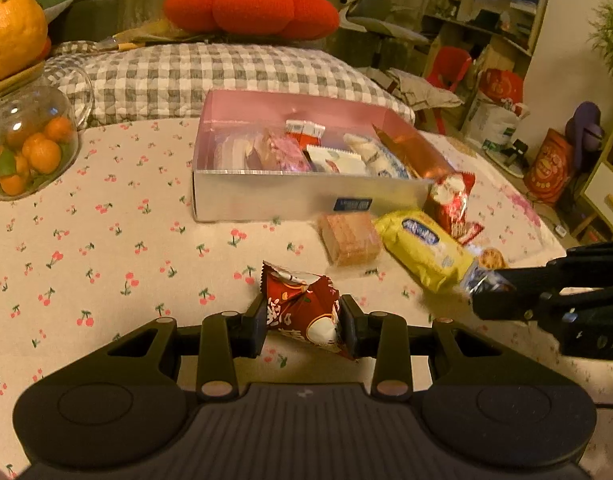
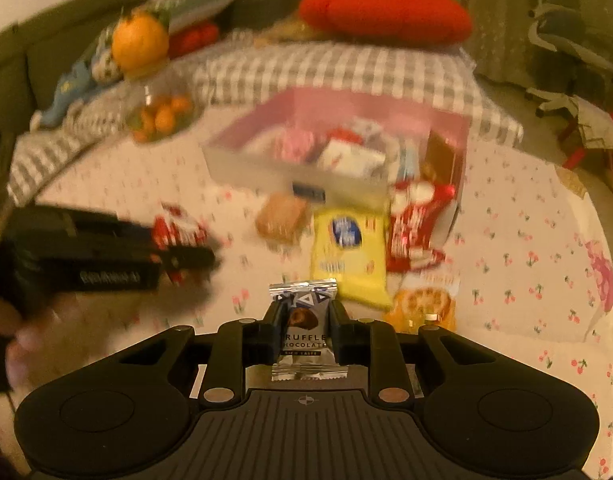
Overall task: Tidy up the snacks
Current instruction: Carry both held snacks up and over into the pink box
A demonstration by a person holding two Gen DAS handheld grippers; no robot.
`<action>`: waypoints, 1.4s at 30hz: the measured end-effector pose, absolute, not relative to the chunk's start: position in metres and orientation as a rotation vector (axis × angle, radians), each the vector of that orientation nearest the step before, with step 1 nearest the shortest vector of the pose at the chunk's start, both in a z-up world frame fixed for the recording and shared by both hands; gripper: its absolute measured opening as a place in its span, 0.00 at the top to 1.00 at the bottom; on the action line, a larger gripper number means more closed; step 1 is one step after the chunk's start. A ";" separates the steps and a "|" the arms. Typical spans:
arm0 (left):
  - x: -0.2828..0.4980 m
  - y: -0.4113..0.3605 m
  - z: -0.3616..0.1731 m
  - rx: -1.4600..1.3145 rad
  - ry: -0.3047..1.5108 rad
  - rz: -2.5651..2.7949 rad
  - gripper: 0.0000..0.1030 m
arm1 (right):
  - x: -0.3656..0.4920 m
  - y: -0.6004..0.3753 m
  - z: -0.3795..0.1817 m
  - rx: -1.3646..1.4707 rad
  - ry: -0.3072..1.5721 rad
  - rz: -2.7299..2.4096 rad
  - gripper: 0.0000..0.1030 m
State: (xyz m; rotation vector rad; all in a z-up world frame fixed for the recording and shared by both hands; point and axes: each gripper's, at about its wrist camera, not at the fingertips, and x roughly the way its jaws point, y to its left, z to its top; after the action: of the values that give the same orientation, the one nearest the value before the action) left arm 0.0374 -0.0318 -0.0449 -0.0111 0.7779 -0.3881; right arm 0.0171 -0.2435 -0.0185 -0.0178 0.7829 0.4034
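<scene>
A: Left wrist view first: my left claw (image 1: 302, 322) is clamped on a red packet (image 1: 304, 314), held just above the surface (image 1: 106, 248). In the right wrist view, my right claw (image 2: 304, 326) is pinched on a truffle chocolate (image 2: 305, 334).

B: What's beyond them?

A: Loose snacks near the box: a pink wafer (image 1: 350, 238), a yellow pack (image 1: 424, 248) and a red bag (image 1: 450, 200) leaning on the box's corner. The box (image 1: 306, 196) is further back, open, already holding several wrappers.

B: Risks?

A: Both claws are loaded and close together, so I judge they could collide heading for the same opening. The red packet is gripped by its puffy middle; squeeze too little and it slips. The right view is blurred, so I could misjudge the box's near wall and clip it.
</scene>
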 end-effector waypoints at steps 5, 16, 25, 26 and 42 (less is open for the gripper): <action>0.044 -0.034 -0.034 -0.020 0.756 -0.384 0.67 | 0.025 -0.242 -0.002 0.021 0.750 0.396 0.77; 0.065 -0.030 -0.011 -0.031 0.702 -0.333 0.67 | 0.068 -0.233 0.031 0.038 0.679 0.338 0.77; 0.104 -0.026 -0.004 -0.009 0.676 -0.272 0.67 | 0.120 -0.235 0.031 0.098 0.687 0.293 0.77; 0.109 -0.025 -0.006 -0.012 0.677 -0.261 0.67 | 0.124 -0.237 0.030 0.102 0.686 0.291 0.77; 0.169 -0.051 -0.022 0.007 0.687 -0.236 0.67 | 0.174 -0.262 0.005 0.221 0.685 0.318 0.76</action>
State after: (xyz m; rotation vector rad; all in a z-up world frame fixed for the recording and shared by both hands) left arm 0.1695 -0.0508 -0.0219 0.0070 0.6871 -0.2355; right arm 0.1738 -0.2622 0.0048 0.2206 0.6850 0.3175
